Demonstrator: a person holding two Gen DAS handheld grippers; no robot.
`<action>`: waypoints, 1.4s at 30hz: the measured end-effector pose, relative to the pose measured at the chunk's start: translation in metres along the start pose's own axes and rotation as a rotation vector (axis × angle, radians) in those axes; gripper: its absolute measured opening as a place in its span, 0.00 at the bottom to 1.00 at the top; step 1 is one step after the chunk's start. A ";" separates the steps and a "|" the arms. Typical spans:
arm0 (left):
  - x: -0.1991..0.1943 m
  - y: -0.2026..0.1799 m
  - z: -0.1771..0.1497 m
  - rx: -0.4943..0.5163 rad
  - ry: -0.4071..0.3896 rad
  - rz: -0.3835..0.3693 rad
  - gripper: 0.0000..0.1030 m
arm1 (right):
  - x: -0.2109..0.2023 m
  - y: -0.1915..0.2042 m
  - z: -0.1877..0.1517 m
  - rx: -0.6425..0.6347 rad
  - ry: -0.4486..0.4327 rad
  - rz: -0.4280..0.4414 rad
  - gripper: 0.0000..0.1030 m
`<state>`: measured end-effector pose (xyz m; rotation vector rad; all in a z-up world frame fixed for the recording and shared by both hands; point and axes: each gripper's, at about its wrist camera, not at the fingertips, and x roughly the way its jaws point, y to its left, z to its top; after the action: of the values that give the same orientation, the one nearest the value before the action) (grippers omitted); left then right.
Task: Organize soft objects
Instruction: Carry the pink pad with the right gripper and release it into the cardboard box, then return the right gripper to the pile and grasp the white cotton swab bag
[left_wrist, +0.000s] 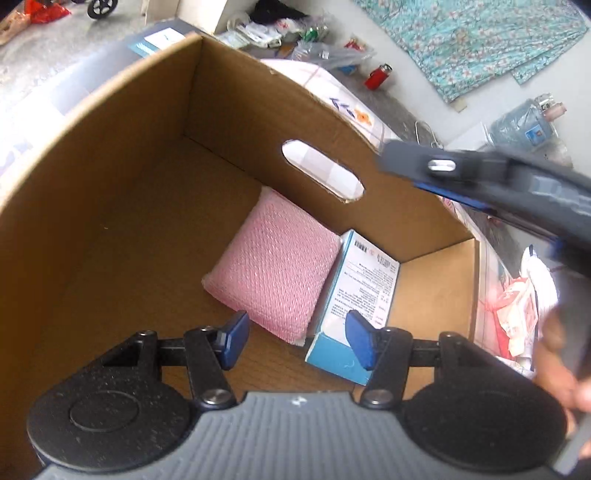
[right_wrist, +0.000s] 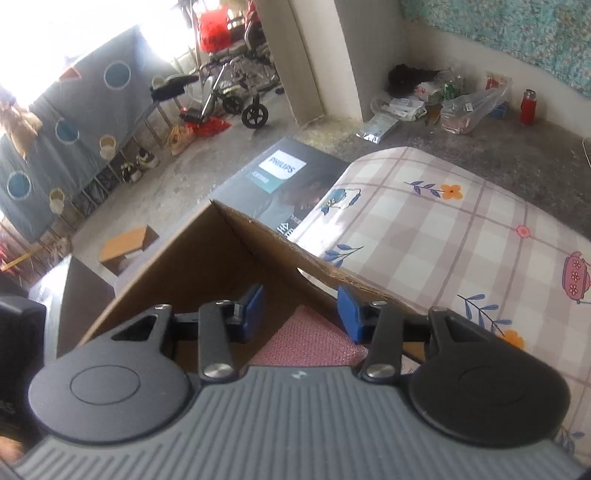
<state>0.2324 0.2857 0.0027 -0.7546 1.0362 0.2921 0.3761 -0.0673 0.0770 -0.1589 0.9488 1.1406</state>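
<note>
Cardboard box (left_wrist: 110, 206) floor, pink sponge (left_wrist: 275, 267) just beyond parted, empty left hand-held gripper (left_wrist: 295, 341).

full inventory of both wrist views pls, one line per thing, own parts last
cardboard box: 1, brown, open-topped, under both cameras
mesh pad: 1, pink, on box floor by the handle-hole wall
carton: 1, white and blue, in box, against the pad
checked quilt: 1, pale floral, beside box
flask: 1, red, on floor by wall
wheelchair: 1, far background
left hand-held gripper: 1, blue pads, open, empty, above box floor
right hand-held gripper: 1, blue pads, open, empty, over box rim
</note>
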 end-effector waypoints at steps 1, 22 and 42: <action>-0.004 0.000 -0.002 -0.002 -0.006 0.002 0.56 | -0.012 -0.001 -0.003 0.026 -0.026 0.010 0.43; -0.073 -0.088 -0.094 0.300 -0.119 -0.133 0.80 | -0.217 -0.026 -0.194 0.303 -0.345 -0.103 0.52; 0.031 -0.259 -0.105 0.483 0.028 -0.150 0.68 | -0.279 -0.264 -0.306 1.021 -0.441 -0.387 0.76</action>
<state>0.3211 0.0246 0.0557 -0.3959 1.0174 -0.0991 0.3983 -0.5514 -0.0042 0.6844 0.9399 0.2225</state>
